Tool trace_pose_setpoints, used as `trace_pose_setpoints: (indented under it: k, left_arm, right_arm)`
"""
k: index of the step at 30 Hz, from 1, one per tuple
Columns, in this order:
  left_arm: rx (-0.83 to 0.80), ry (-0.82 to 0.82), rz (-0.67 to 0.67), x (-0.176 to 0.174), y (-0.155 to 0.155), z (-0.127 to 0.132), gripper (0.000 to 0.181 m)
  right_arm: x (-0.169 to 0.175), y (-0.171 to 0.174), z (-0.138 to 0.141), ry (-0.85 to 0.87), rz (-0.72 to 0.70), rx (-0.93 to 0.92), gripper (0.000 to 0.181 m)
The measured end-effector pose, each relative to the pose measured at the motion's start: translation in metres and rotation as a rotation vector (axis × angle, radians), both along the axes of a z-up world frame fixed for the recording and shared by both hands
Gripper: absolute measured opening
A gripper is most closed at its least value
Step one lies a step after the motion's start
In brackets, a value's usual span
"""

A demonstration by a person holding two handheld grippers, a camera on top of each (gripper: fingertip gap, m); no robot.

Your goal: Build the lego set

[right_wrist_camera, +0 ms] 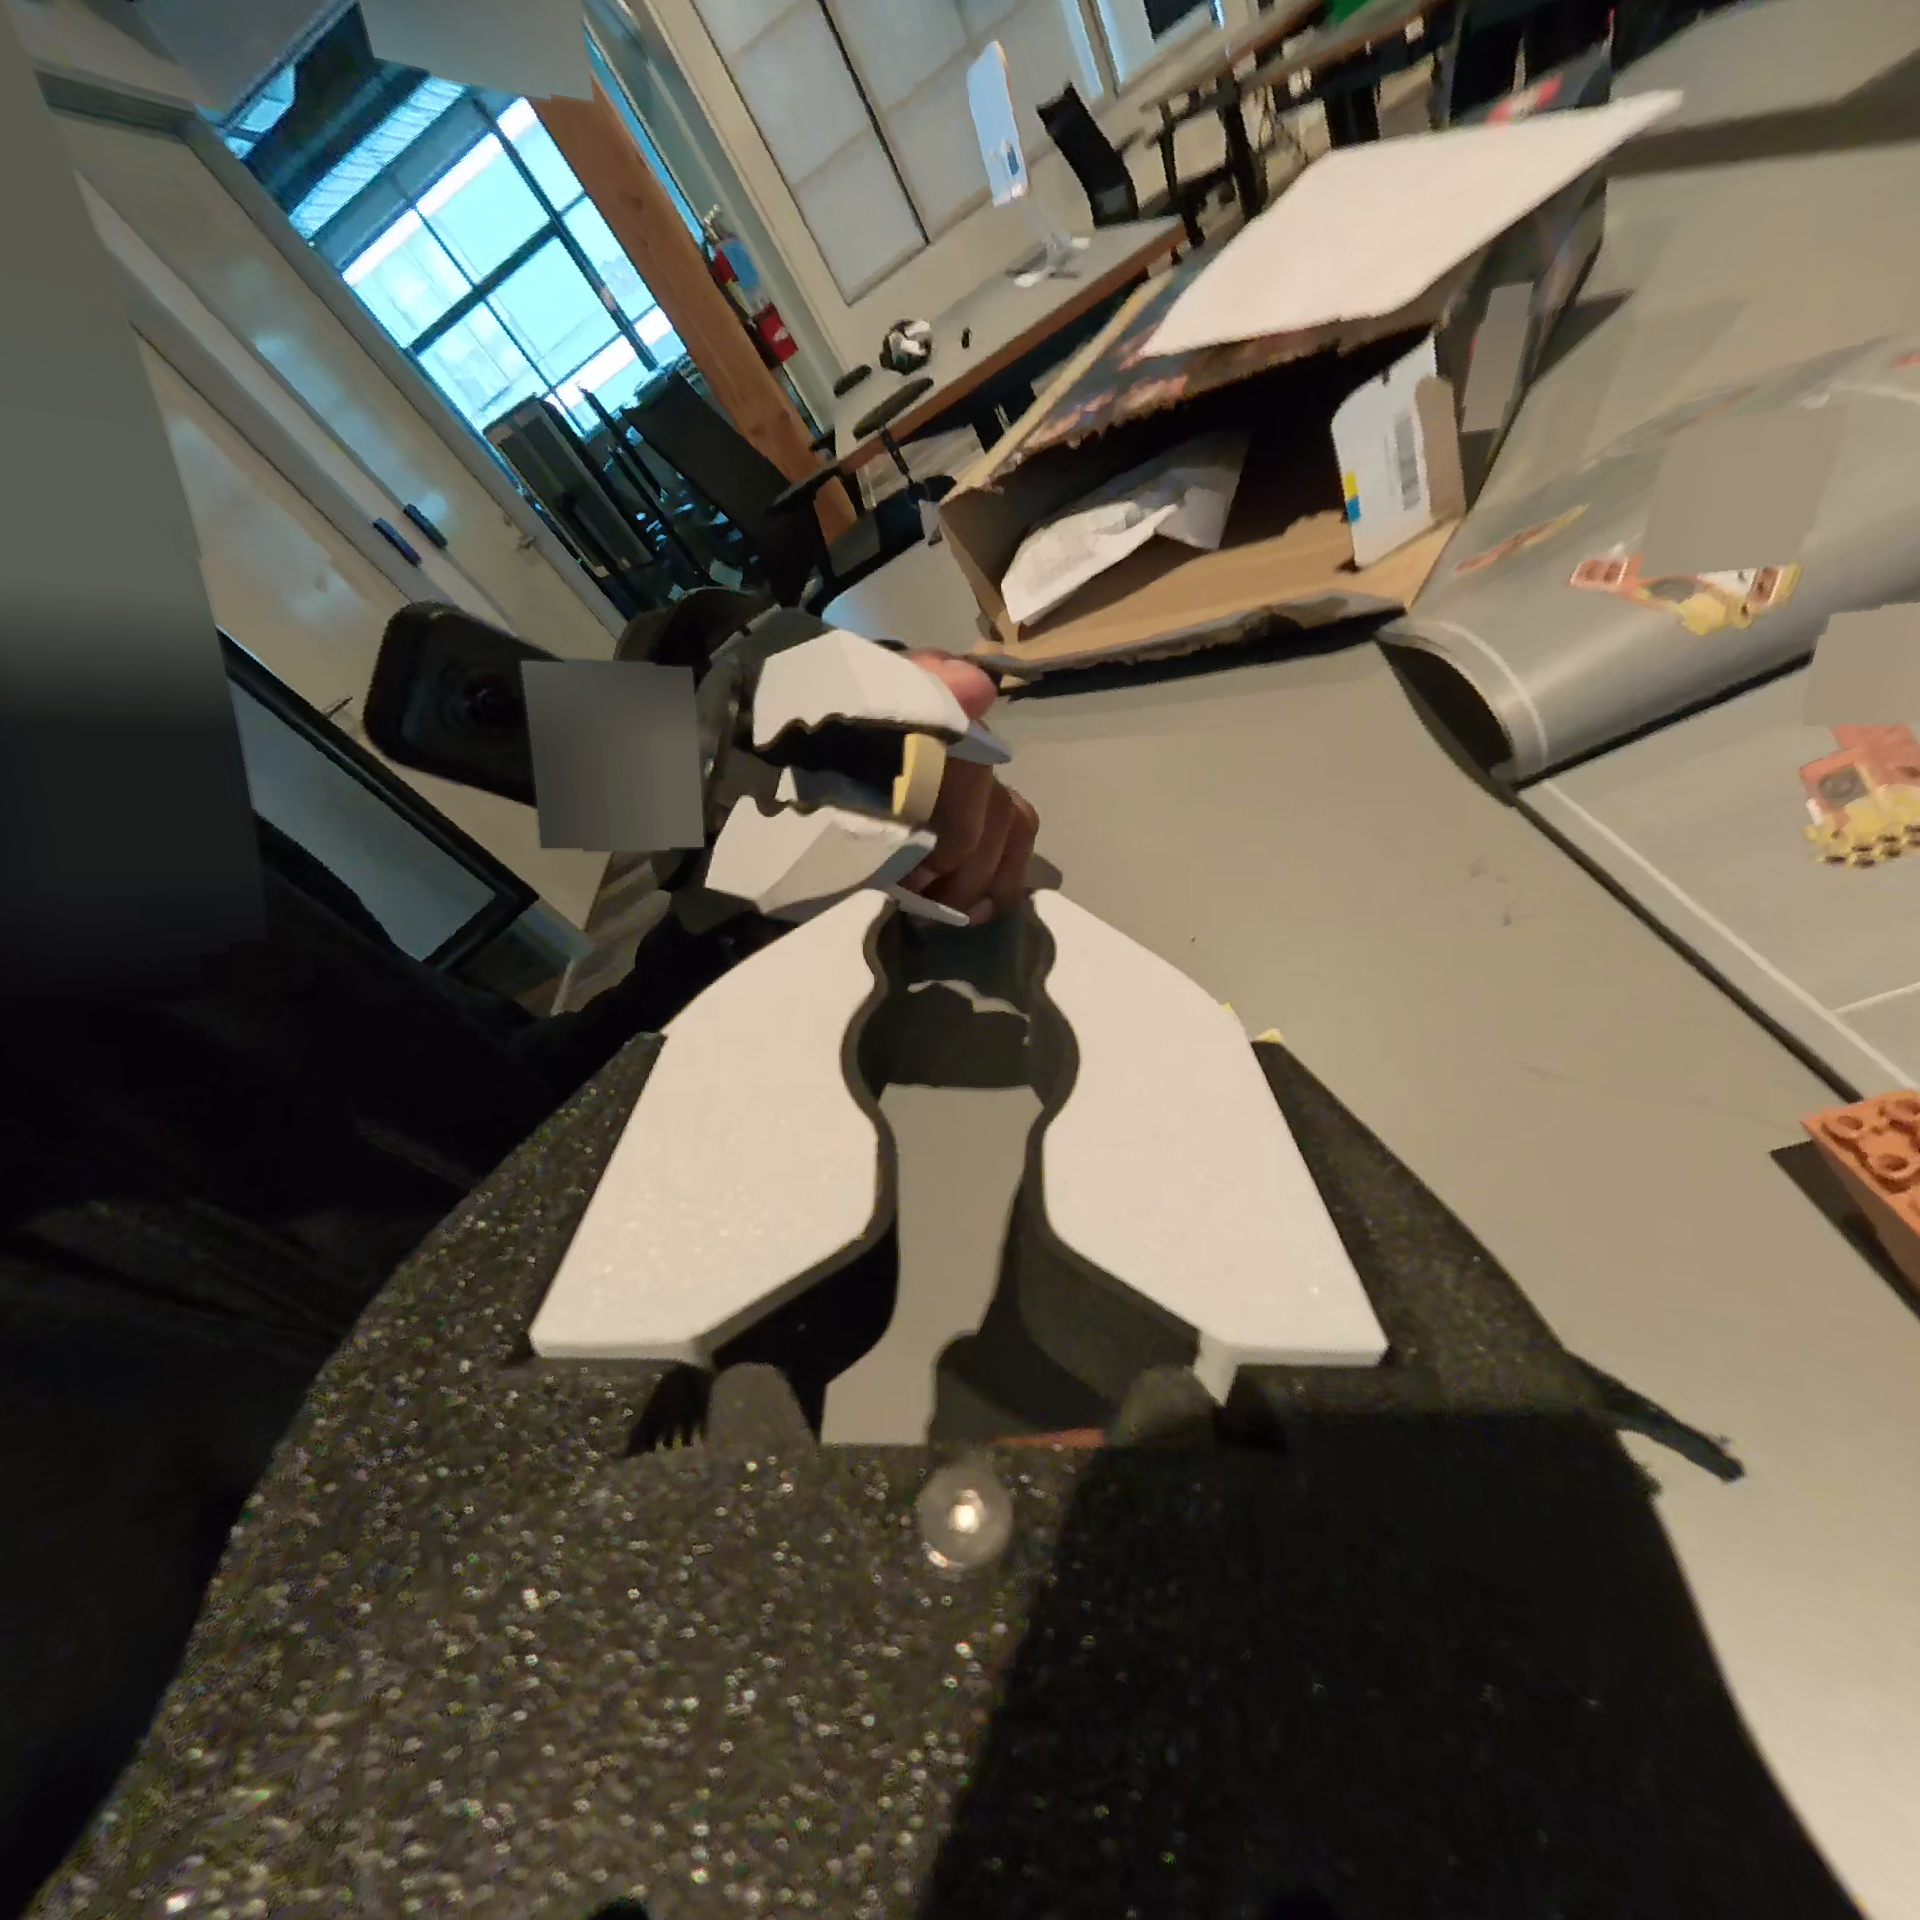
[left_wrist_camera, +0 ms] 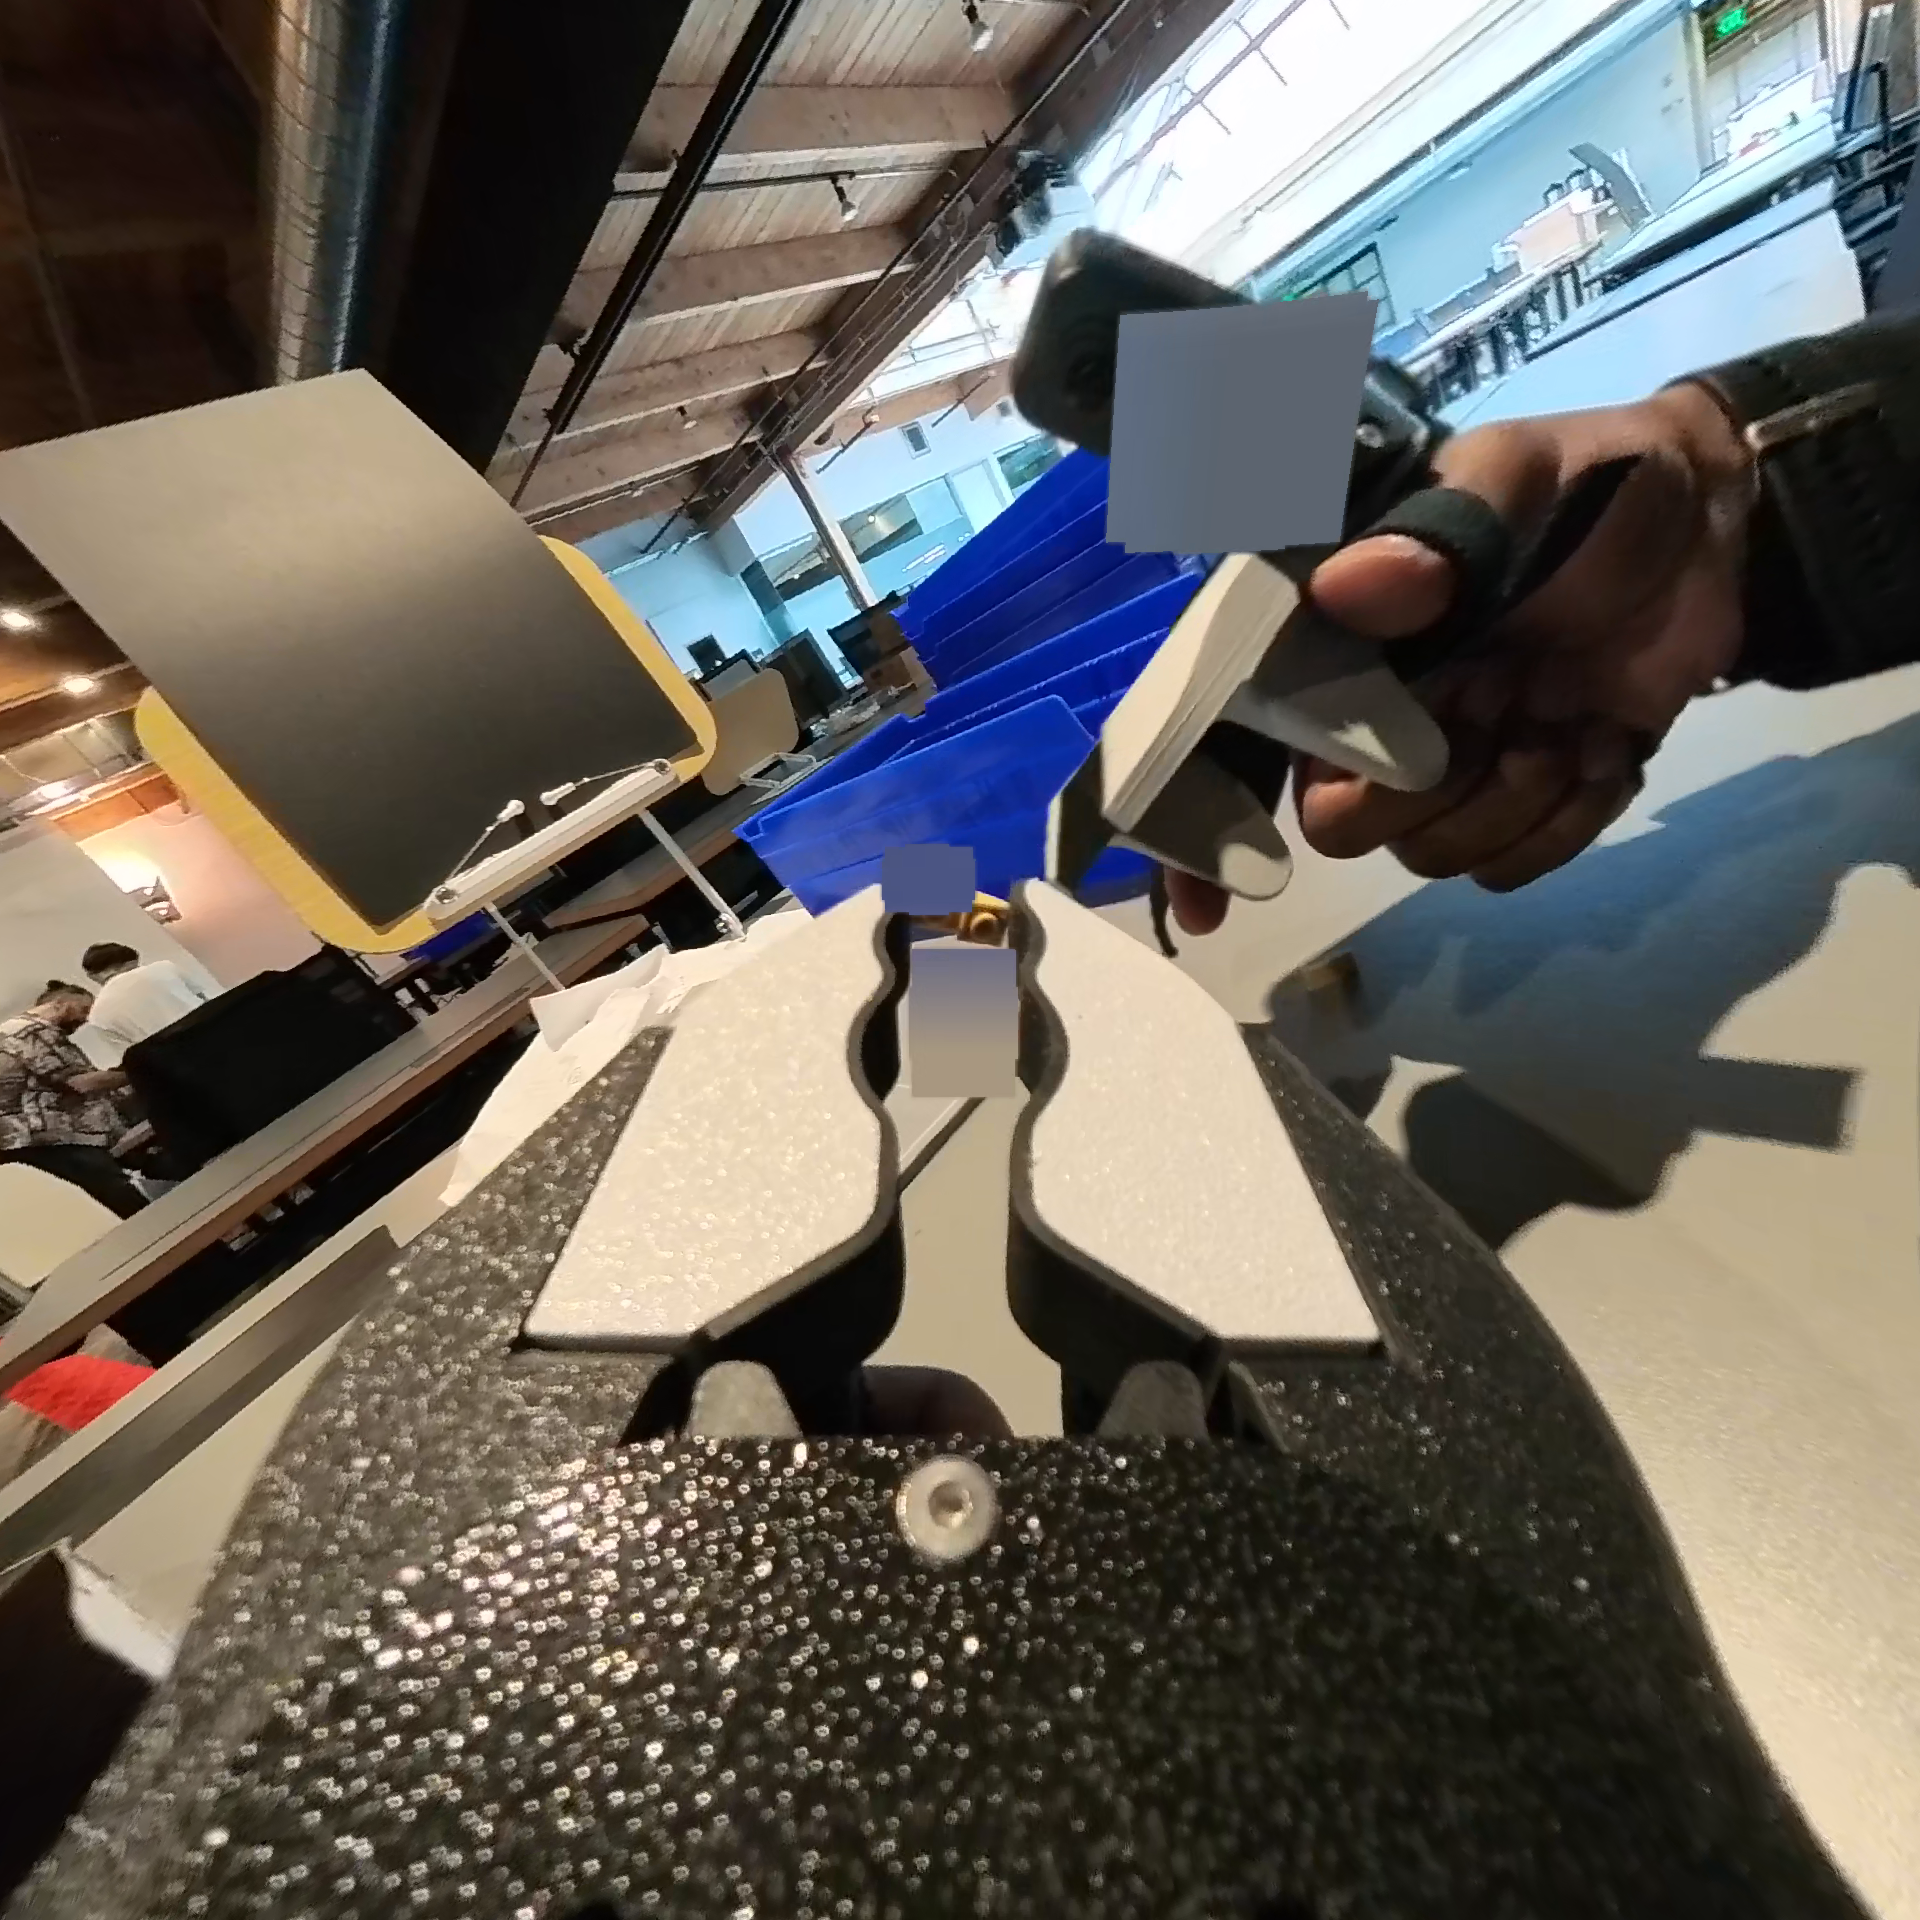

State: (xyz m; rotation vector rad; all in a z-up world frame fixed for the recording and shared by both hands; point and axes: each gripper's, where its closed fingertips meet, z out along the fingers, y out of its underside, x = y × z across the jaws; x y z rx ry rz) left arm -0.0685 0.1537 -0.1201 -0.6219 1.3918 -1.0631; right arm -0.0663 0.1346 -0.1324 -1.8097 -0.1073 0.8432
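My left gripper [left_wrist_camera: 958,920] is shut on a small tan lego piece [left_wrist_camera: 982,923] held at its fingertips, lifted above the grey table [left_wrist_camera: 1714,1351]. In the right wrist view the left gripper [right_wrist_camera: 961,821] shows side-on with the tan piece [right_wrist_camera: 920,779] between its fingers. My right gripper [right_wrist_camera: 958,920] points at the left one, tips close to it, jaws a little apart with nothing between them. It also shows in the left wrist view [left_wrist_camera: 1081,852], held by a hand [left_wrist_camera: 1538,675], its tips just right of the tan piece.
A brown studded lego plate [right_wrist_camera: 1870,1153] lies at the right edge. An open instruction booklet [right_wrist_camera: 1714,623] and an open cardboard box [right_wrist_camera: 1195,540] lie beyond. Blue bins [left_wrist_camera: 987,727], a dark board on a stand [left_wrist_camera: 343,644] and a small gold piece [left_wrist_camera: 1325,977] are ahead. The tips of both grippers are at nearly the same place. Left tips and right tips are each some 15 cm from the brown studded lego plate [right_wrist_camera: 1870,1153].
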Motion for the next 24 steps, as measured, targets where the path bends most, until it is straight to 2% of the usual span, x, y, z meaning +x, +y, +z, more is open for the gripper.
trace_pose_setpoints:
  k: [13, 24]
  left_arm:
    - [0.052, 0.025, -0.064, 0.0, -0.015, -0.007, 0.017]
    - [0.06, 0.033, -0.069, 0.0, -0.017, -0.01, 0.017]
  right_arm:
    - [-0.01, 0.002, 0.006, 0.206, 0.091, -0.088, 0.021]
    - [-0.011, 0.002, -0.002, 0.152, 0.084, -0.117, 0.023]
